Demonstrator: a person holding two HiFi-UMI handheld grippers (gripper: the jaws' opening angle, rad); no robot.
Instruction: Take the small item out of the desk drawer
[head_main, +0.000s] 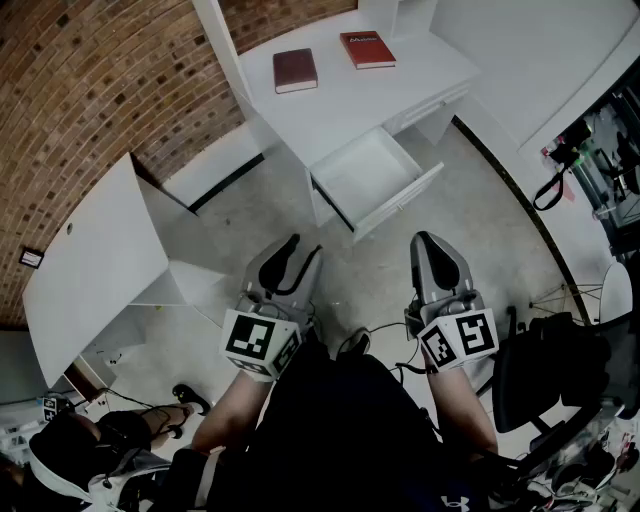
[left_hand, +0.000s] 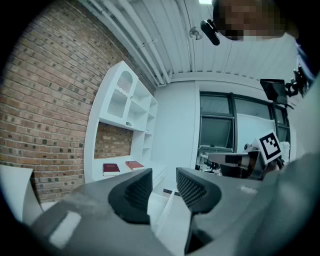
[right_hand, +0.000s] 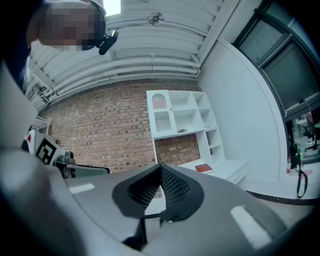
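Left gripper (head_main: 288, 252) jaws parted, nothing between — right gripper (head_main: 433, 246) jaws pressed together; both well short of open drawer (head_main: 366, 172) in white desk (head_main: 330, 105)

White desk drawer (head_main: 366, 172), pulled well out from under the white desk (head_main: 330, 100), shallow rectangular box lying level, plain pale floor in view, front panel facing 5 o'clock, at 1 o'clock of the person, any small contents too faint to make out

The head view looks steeply down from well above the desk (head_main: 330, 100). Both gripper views sit low, tilted upward, sharing the far shelf unit (left_hand: 131, 112) and brick wall (left_hand: 45, 100).
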